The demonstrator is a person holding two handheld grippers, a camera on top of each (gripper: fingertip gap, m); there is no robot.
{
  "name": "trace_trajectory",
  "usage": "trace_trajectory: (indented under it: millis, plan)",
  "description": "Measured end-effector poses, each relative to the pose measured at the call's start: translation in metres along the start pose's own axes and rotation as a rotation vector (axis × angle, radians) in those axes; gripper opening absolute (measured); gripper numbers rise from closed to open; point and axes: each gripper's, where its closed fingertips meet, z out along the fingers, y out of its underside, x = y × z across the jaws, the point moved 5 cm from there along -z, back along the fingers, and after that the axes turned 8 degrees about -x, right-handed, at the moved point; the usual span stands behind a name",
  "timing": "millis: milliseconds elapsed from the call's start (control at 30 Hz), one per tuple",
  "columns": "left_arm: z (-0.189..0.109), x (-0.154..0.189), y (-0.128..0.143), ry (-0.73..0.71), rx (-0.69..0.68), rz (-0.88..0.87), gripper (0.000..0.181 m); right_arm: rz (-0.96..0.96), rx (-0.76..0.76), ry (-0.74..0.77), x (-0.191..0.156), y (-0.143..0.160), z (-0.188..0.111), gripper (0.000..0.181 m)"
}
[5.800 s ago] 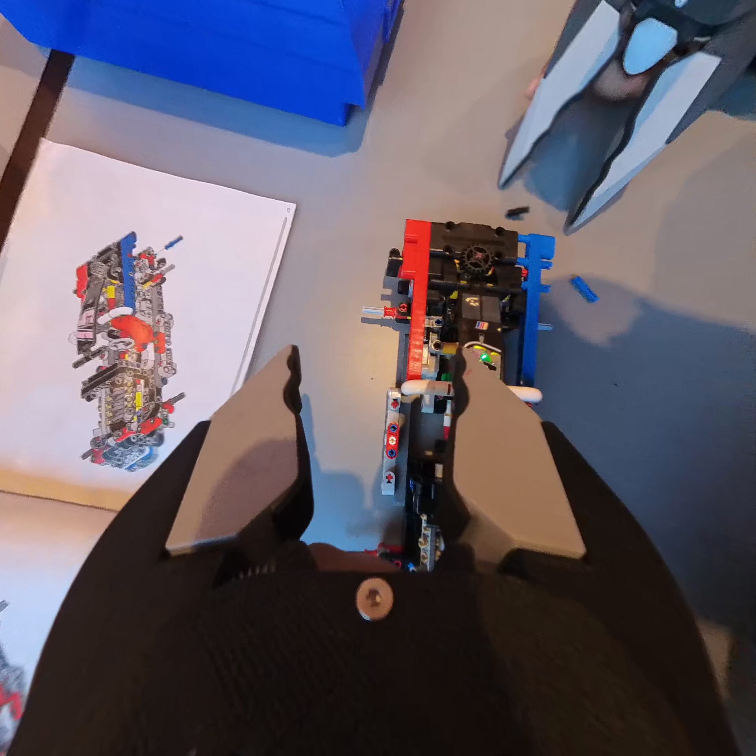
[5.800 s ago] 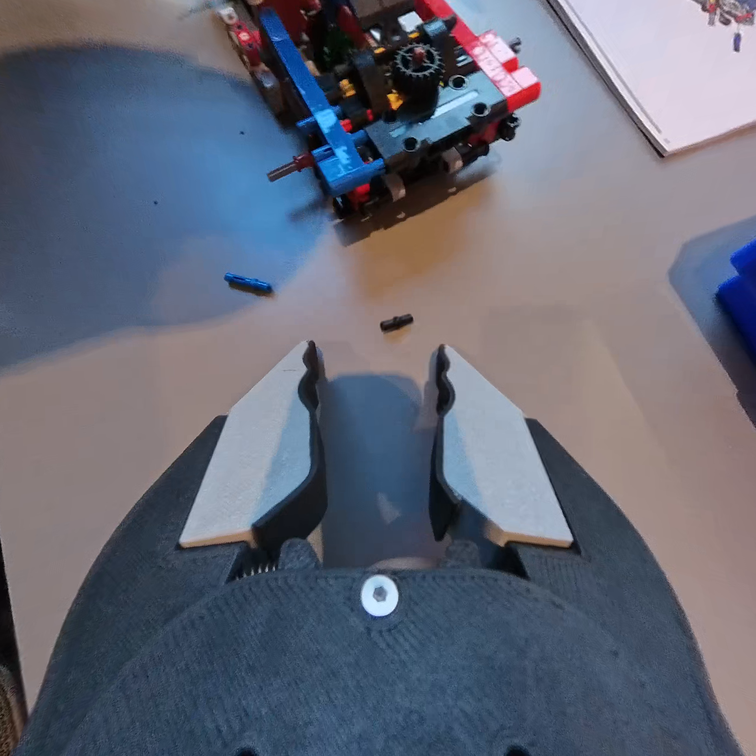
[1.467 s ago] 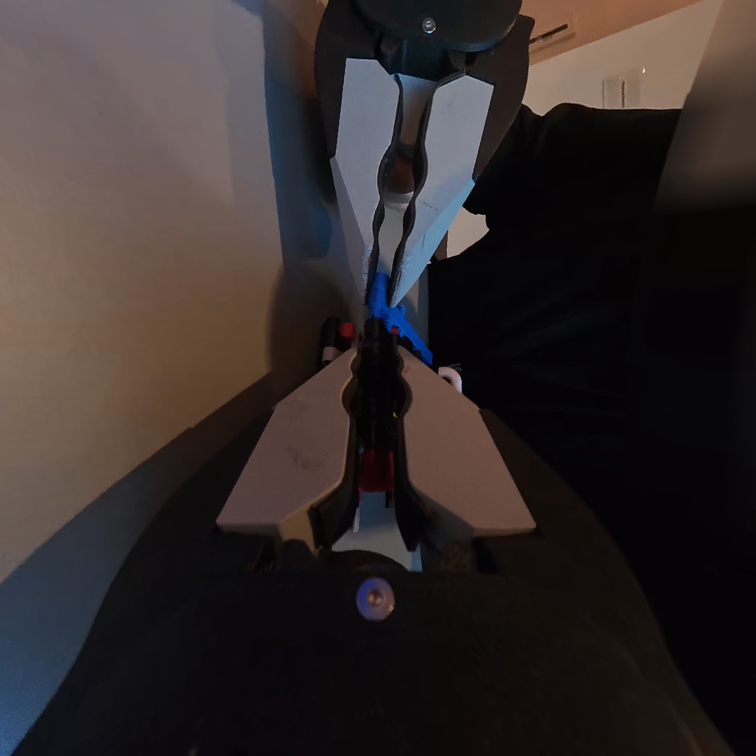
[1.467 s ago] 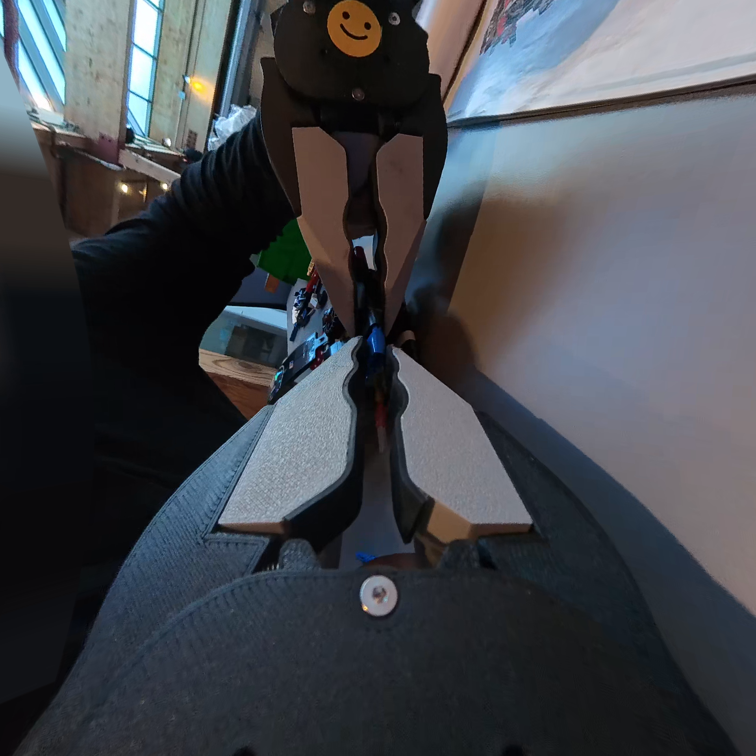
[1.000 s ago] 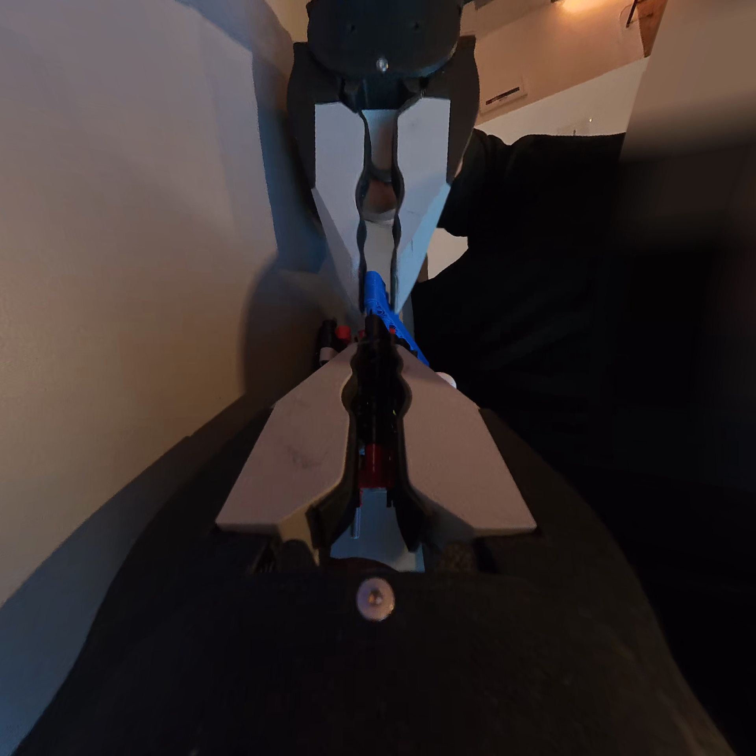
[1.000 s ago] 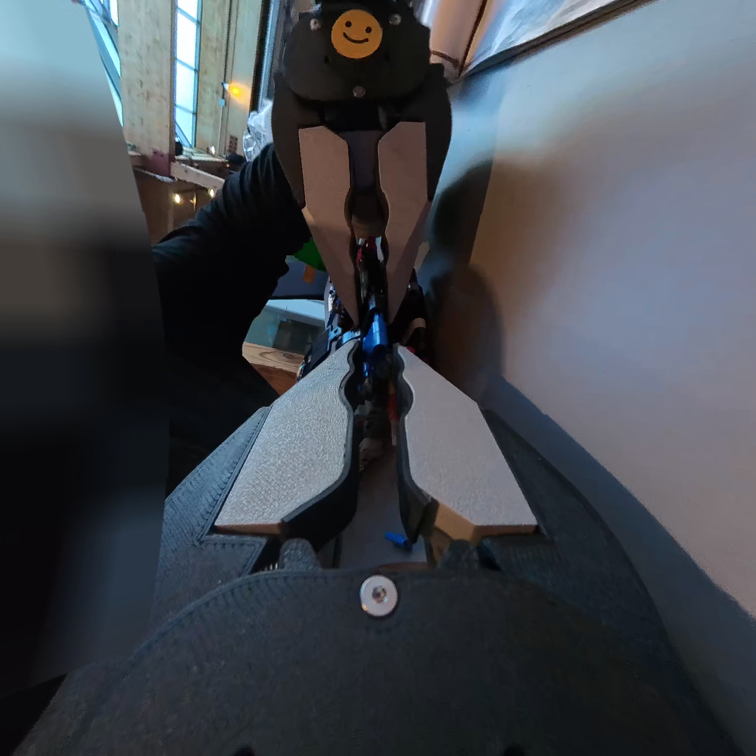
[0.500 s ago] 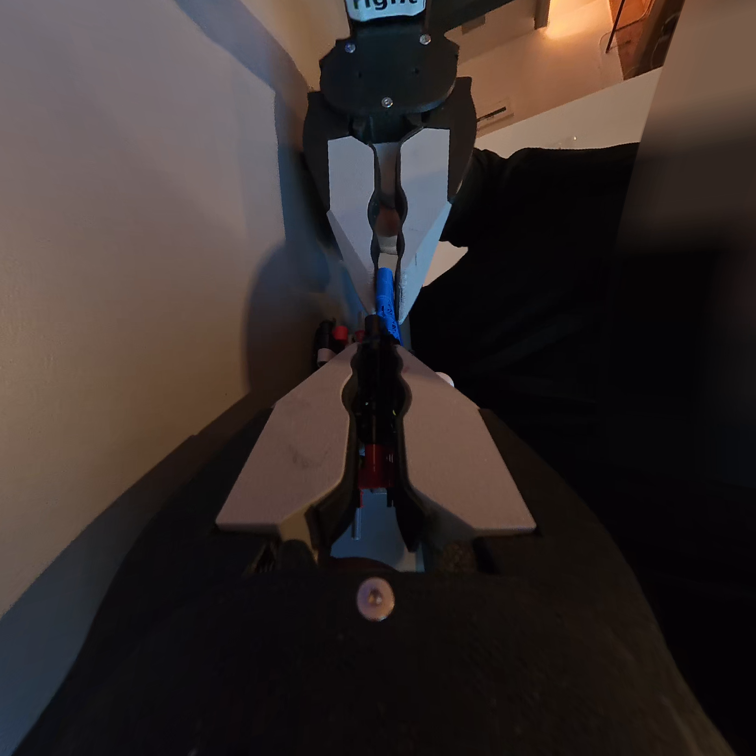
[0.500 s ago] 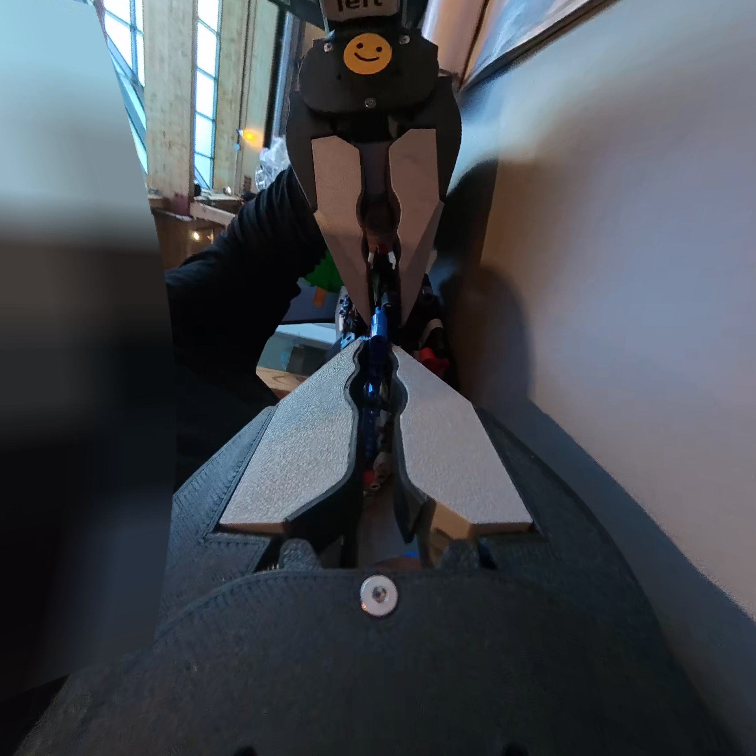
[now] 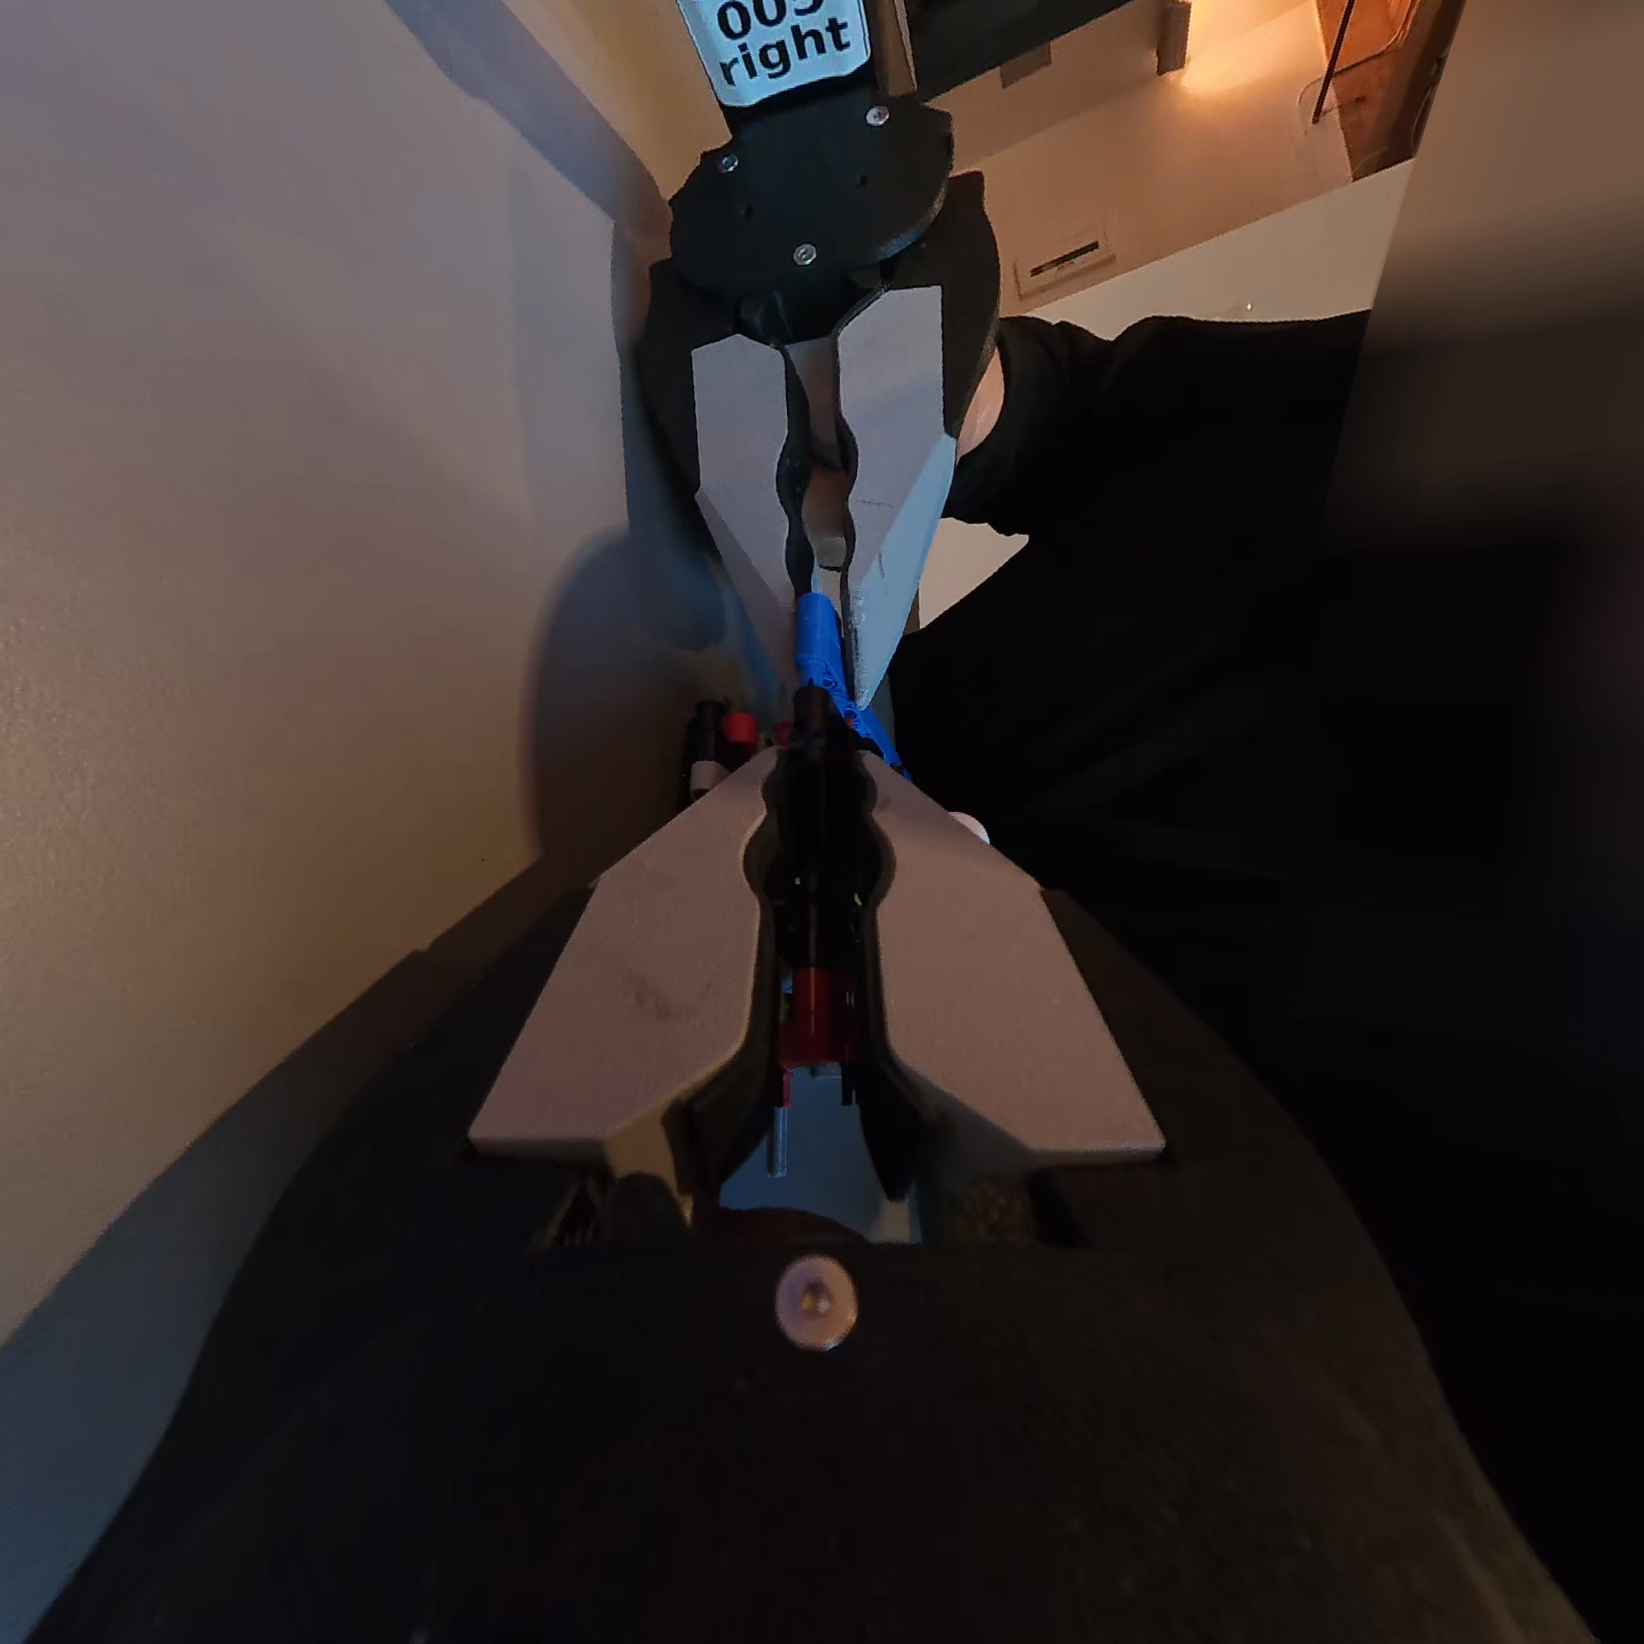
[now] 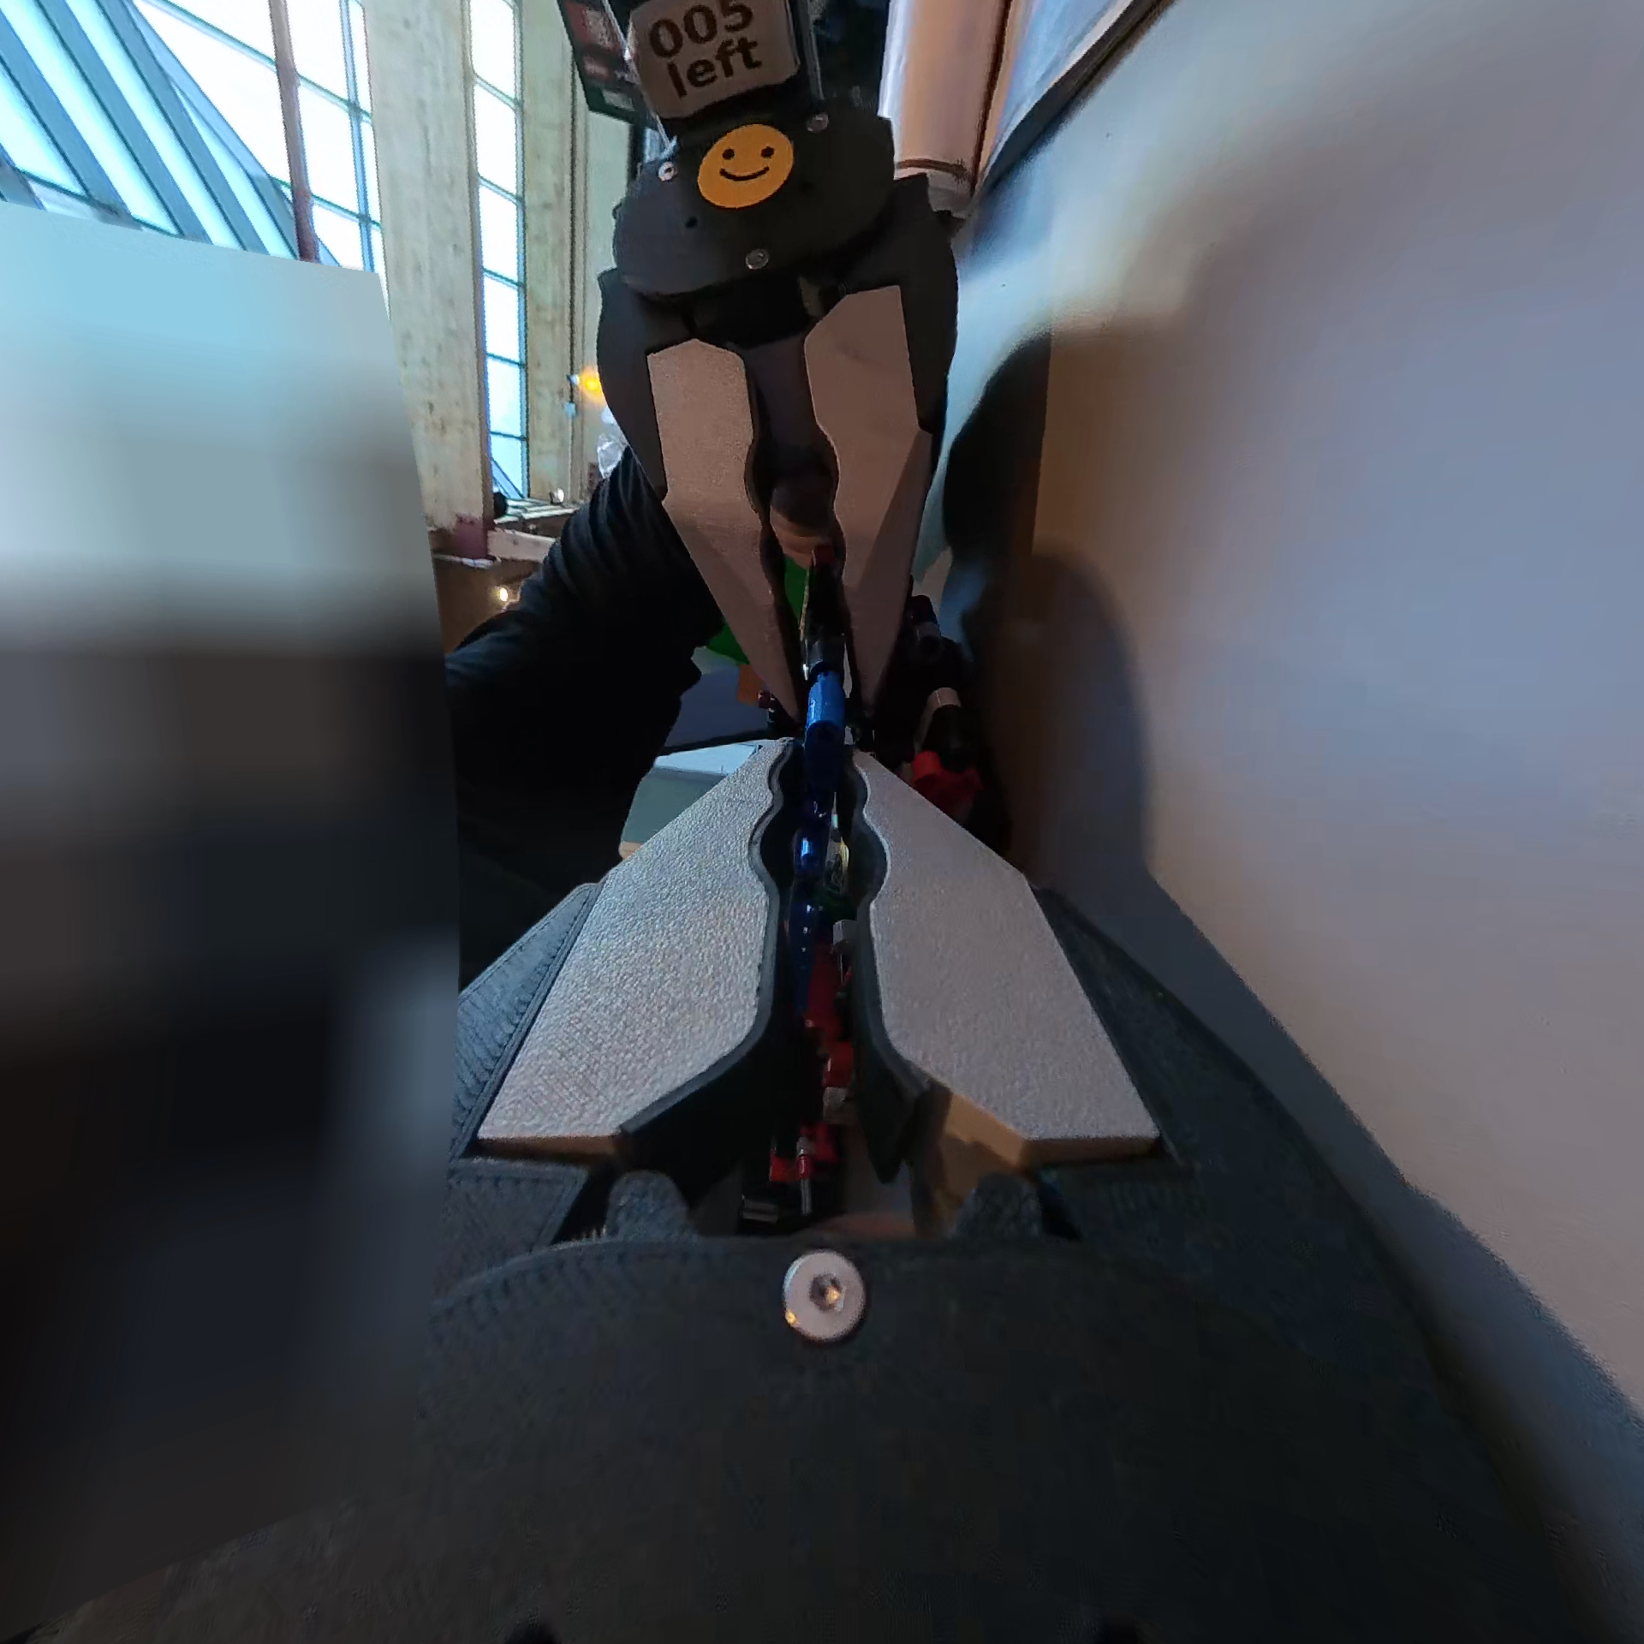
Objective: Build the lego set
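Grey table [image 9: 222,534] is seen edge-on at left | lego model [image 9: 817,907] is held aloft, clamped between left hand-held gripper [image 9: 817,783] and right hand-held gripper [image 9: 823,623] | judged light, rigid, joint-fragile; beams are best gripped.

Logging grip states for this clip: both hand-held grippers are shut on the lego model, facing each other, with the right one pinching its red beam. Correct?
Not quite. In the left wrist view the right hand-held gripper pinches the blue beam, not a red one. The rest holds: the left hand-held gripper is also shut on the lego model, facing it.
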Motion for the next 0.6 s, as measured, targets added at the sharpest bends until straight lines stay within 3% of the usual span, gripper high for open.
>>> trace_trajectory:
  millis: [600]
  plan:
    - [0.0038,0.0012,0.0015,0.004,0.02,0.002,0.007,0.019,-0.062,0.001,0.0016,0.0023,0.0039,0.005]
